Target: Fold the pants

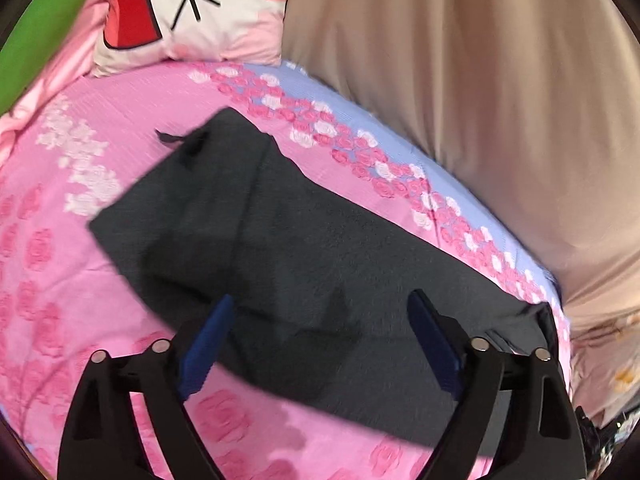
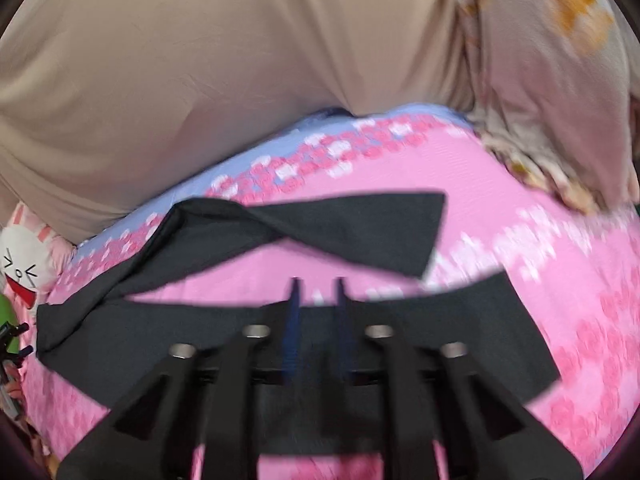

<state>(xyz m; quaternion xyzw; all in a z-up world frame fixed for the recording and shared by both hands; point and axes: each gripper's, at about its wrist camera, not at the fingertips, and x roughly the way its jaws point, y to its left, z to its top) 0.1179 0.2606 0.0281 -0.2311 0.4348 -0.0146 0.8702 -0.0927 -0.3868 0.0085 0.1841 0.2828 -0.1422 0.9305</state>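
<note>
Dark grey pants [image 1: 280, 240] lie flat on the pink flowered bed sheet [image 1: 52, 248], with a drawstring at their far left end. My left gripper [image 1: 322, 300] hovers over them, its blue-padded fingers [image 1: 208, 340] spread wide with nothing between them. In the right wrist view the pants' two legs part. One leg [image 2: 352, 224] is twisted and runs toward the far right, the other [image 2: 472, 332] lies nearer. My right gripper [image 2: 318, 282] is over the near leg with a narrow gap between its fingers, and no cloth is pinched.
A cartoon-face pillow [image 1: 192, 12] and a green cushion [image 1: 40, 32] lie at the head of the bed. A large beige cloth [image 1: 460, 80] rises along the far edge [image 2: 200, 60]. A pale patterned blanket [image 2: 540, 80] is bunched at the right.
</note>
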